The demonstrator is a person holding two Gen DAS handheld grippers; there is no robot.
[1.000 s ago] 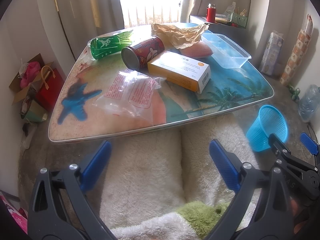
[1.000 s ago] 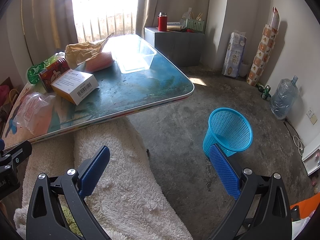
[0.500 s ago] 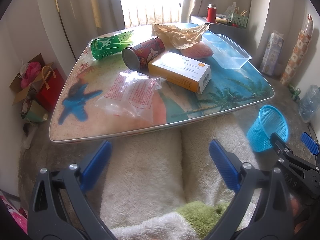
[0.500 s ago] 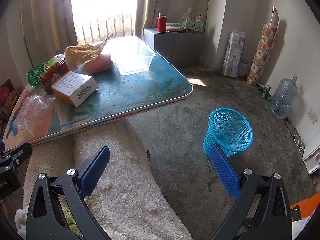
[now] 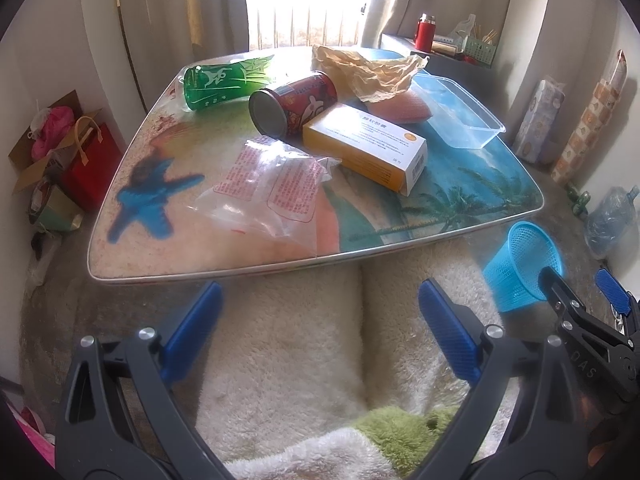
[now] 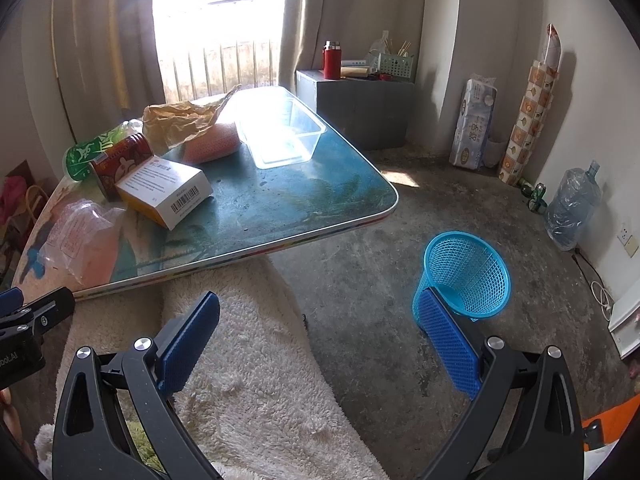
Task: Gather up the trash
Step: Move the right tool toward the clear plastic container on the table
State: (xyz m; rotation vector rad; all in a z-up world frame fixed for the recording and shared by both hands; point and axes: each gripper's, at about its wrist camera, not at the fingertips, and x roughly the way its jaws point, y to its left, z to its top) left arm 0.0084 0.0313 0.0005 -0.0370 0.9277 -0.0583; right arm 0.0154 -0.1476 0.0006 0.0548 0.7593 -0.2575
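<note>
Trash lies on a low table (image 5: 460,216) printed with a beach scene: a clear plastic bag (image 5: 268,188), an orange-and-white box (image 5: 364,146), a red can (image 5: 292,104) on its side, a green can (image 5: 220,84), crumpled brown paper (image 5: 368,68), a pink packet (image 5: 404,106) and a clear plastic tub (image 5: 460,112). A blue mesh bin (image 6: 466,276) stands on the floor right of the table. My left gripper (image 5: 320,324) is open over a white fleece, short of the table edge. My right gripper (image 6: 320,332) is open too, near the bin, holding nothing.
A fluffy white blanket (image 5: 288,360) covers the near ground. Red gift bags (image 5: 86,164) sit left of the table. A grey cabinet (image 6: 360,112), paper rolls (image 6: 474,128), a water jug (image 6: 572,208) and a wall socket (image 6: 626,236) line the right wall.
Both views have shifted slightly, with the table a little nearer the left gripper. Both grippers stay open and nothing on the table has moved.
</note>
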